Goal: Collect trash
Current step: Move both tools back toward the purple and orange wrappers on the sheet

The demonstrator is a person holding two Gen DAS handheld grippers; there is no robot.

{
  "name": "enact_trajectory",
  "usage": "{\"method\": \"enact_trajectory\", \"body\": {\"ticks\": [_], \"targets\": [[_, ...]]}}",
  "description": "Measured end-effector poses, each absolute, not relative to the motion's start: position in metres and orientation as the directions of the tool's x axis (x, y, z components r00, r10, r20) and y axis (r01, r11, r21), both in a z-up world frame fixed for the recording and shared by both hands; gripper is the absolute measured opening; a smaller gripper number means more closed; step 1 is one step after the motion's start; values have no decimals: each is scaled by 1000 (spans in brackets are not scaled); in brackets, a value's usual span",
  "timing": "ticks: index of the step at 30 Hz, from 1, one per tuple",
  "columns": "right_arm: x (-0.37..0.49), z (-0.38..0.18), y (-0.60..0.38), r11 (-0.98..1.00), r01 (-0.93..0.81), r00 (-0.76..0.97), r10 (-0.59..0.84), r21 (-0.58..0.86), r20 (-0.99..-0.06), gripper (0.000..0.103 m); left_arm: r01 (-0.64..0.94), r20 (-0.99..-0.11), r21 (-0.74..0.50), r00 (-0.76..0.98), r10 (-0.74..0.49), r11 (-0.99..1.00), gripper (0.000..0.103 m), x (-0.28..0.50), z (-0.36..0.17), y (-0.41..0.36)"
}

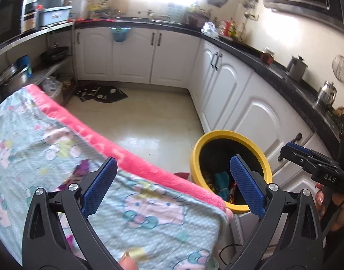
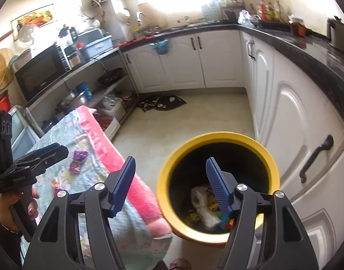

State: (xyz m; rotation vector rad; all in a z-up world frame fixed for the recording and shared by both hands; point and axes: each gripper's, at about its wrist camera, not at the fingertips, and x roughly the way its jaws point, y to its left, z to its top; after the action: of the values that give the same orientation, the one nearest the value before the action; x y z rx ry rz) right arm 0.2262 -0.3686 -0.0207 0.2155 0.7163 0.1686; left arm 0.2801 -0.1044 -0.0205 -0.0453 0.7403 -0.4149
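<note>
A yellow-rimmed bin [image 1: 230, 135] stands on the floor beside the cloth-covered table [image 1: 48, 135]. Wrappers and a teal scrap [image 1: 222, 183] lie inside it. My left gripper [image 1: 173, 164] hangs open over the table's corner and the bin's near edge, nothing between its blue pads. My right gripper [image 2: 170, 164] is open too, empty, over the bin [image 2: 217, 136], where crumpled white paper [image 2: 203, 204] lies among coloured wrappers. Two purple wrappers [image 2: 77, 160] rest on the cloth beside the left gripper [image 2: 52, 150]. The right gripper [image 1: 307, 157] shows at the right edge of the left wrist view.
White cabinets [image 2: 295, 117] under a black counter [image 2: 307, 51] run along the right and the back. A dark mat [image 2: 162, 103] lies on the pale floor. Shelves at the left hold a microwave [image 2: 41, 72] and pots. A hand [image 2: 30, 202] grips the left tool.
</note>
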Motion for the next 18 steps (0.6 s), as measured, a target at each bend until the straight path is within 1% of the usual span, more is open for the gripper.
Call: {"method": "enact_trajectory", "body": {"ticks": [18], "targets": [[234, 8, -258, 929, -321, 703, 363, 183, -611, 64, 129, -633, -220, 735, -242, 967, 92, 235, -15, 25]]}}
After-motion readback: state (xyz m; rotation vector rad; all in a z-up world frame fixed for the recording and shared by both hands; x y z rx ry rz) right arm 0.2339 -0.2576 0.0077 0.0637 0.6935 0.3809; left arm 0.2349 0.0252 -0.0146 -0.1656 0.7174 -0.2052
